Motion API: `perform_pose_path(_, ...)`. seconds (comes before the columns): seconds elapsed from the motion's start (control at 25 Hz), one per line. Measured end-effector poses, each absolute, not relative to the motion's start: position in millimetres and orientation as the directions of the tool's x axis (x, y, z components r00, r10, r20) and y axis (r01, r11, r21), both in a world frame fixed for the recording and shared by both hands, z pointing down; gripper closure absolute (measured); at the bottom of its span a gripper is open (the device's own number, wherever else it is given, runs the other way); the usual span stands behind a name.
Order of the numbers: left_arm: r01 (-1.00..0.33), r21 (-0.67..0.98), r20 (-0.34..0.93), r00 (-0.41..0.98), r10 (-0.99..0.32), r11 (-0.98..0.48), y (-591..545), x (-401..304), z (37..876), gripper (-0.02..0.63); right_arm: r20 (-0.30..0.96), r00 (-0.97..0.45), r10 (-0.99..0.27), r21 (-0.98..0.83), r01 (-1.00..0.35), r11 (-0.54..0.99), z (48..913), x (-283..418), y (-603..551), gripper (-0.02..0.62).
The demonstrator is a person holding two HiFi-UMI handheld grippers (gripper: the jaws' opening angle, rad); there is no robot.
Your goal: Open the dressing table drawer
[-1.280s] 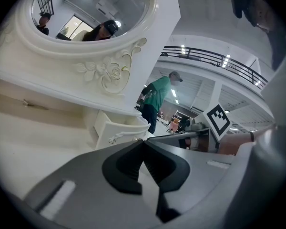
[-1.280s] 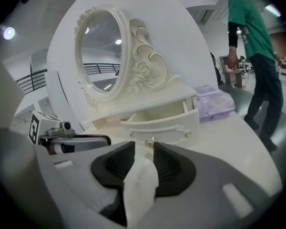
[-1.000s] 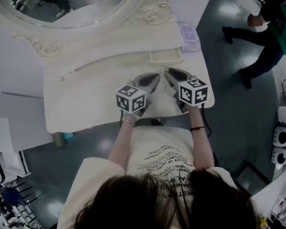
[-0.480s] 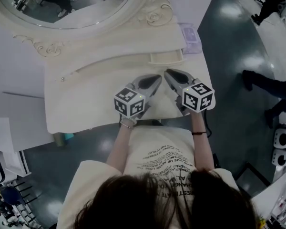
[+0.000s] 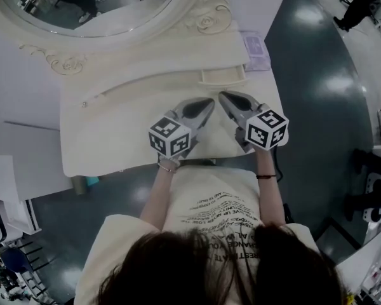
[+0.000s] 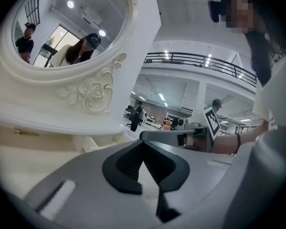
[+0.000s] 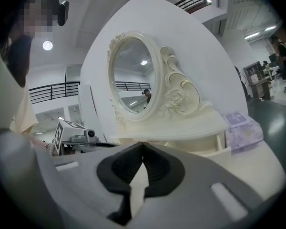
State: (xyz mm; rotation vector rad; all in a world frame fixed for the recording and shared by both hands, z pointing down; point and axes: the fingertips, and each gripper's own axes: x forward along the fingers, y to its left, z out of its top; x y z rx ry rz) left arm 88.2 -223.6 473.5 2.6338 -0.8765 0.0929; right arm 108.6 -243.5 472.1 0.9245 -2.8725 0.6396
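Claws first: left gripper (image 5: pixel 209 101) has its jaws pressed tip to tip on nothing, and right gripper (image 5: pixel 221 96) matches it, closed and empty. The two tips nearly meet over the middle of the dressing table (image 5: pixel 108 138), above its cream top and clear of everything on it. Bare tabletop spreads toward the lower left of the head view. The table's right edge runs just beside the right gripper, with dark floor (image 5: pixel 317 107) beyond.

The drawer (image 5: pixel 222 75) sits just above the tips in that view, a shallow cream tray jutting from under the shelf (image 5: pixel 165 62), its rim seen from above. Only the right gripper view shows the drawer (image 7: pixel 200 146) from the front, with a purple packet (image 7: pixel 242 128) beside it. The left gripper view gives the oval mirror (image 6: pixel 71 27) and the other gripper's marker cube (image 6: pixel 212 122) instead.
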Motion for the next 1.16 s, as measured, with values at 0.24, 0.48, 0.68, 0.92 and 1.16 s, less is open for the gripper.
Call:
perform_pose_path(0.24,-0.589,0.308,0.166,0.806,-0.568,-0.747,-222.5,86.8,468.5,0.607,0.153,-0.826,-0.543,-0.342,-0.560,0.755,465.2,103.8,-241.2,0.592)
perform_pose_path(0.48,-0.589,0.310,0.164,0.807,-0.568,-0.746,-220.0,85.0,469.3,0.607,0.144,-0.825,-0.547,-0.335,-0.560,0.757,463.4,102.6,-240.1,0.592)
perform_pose_path(0.68,-0.589,0.311,0.173,0.807,-0.565,-0.746,-217.4,83.3,472.9,0.607,0.142,-0.827,-0.544,-0.337,-0.557,0.759,466.0,99.4,-237.7,0.592)
perform_pose_path(0.92,-0.589,0.303,0.167,0.806,-0.567,-0.749,-218.7,82.4,470.1,0.607,0.133,-0.827,-0.546,-0.332,-0.557,0.761,464.3,99.1,-239.5,0.592)
perform_pose_path(1.16,-0.588,0.300,0.166,0.808,-0.566,-0.751,-220.6,81.4,469.1,0.607,0.126,-0.827,-0.548,-0.330,-0.556,0.763,462.7,97.9,-242.2,0.592)
